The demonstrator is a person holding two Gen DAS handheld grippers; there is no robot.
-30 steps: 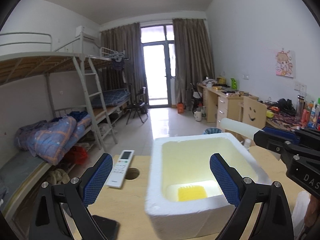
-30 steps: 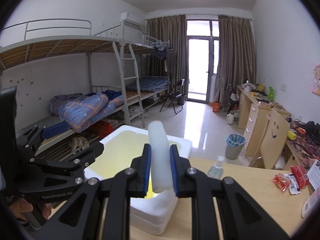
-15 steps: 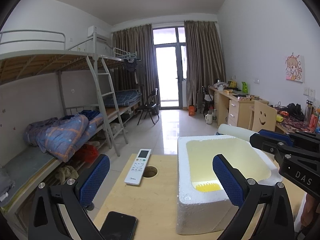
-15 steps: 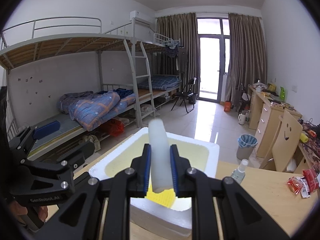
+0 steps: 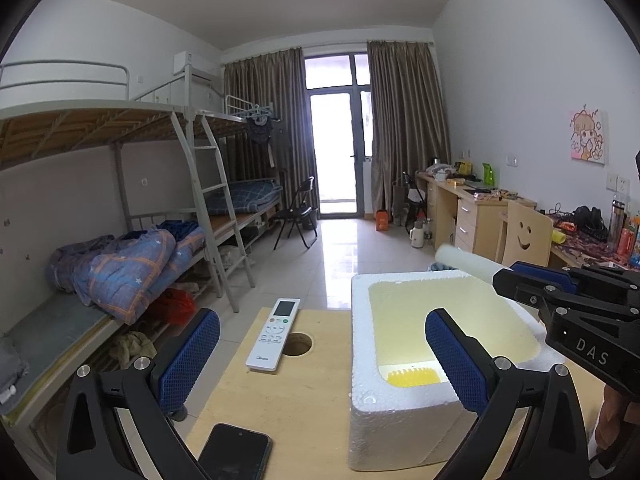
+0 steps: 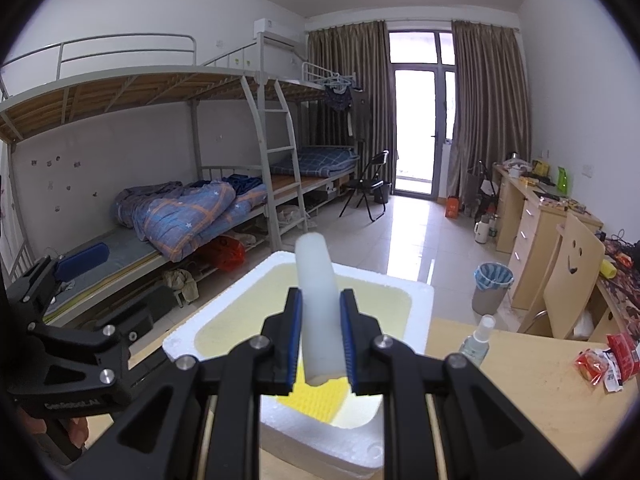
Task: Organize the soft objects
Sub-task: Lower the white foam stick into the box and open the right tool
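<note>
My right gripper [image 6: 320,350] is shut on a white foam roll [image 6: 318,300] and holds it above a white styrofoam box [image 6: 416,292]. The roll also shows in the left wrist view [image 5: 464,258], sticking out over the box's far right corner. A yellow ribbed object [image 5: 412,378] lies on the box's floor; it also shows in the right wrist view [image 6: 316,396]. My left gripper [image 5: 322,364] is open and empty, low over the wooden table, just left of the box [image 5: 400,420].
A white remote [image 5: 274,334] lies by a round hole [image 5: 298,344] in the table. A black phone [image 5: 236,456] lies at the near edge. A small spray bottle [image 6: 476,340] and red snack packets [image 6: 604,360] lie right of the box.
Both grippers have drawn back and to the left, so the box sits further right and lower in view. The right gripper still holds the roll over the box.
</note>
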